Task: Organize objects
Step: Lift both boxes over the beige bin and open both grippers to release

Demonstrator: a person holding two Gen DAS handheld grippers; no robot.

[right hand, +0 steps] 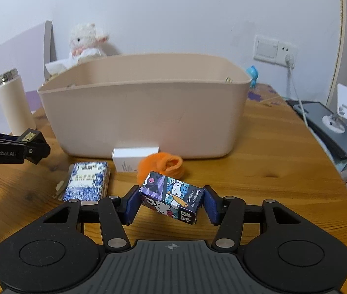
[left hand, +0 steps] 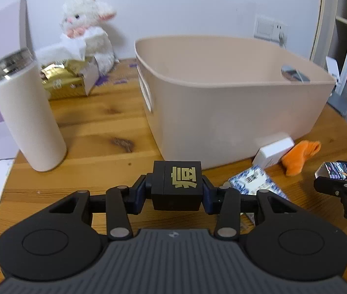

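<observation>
My left gripper (left hand: 177, 191) is shut on a black cube with a gold character (left hand: 177, 185), held above the wooden table just in front of the beige plastic bin (left hand: 222, 112). My right gripper (right hand: 171, 202) is shut on a small cartoon-printed box (right hand: 171, 197), tilted, in front of the bin (right hand: 144, 112); it also shows at the right edge of the left wrist view (left hand: 337, 171). On the table by the bin lie a blue-and-white patterned pack (right hand: 86, 180), a white box (right hand: 134, 158) and an orange sock (right hand: 163, 165).
A white thermos (left hand: 26, 112) stands at the left. A gold tissue box (left hand: 68, 80) and white plush rabbit (left hand: 87, 31) sit behind it by the wall. A phone stand on a grey device (right hand: 340, 117) is at the right, past the table edge.
</observation>
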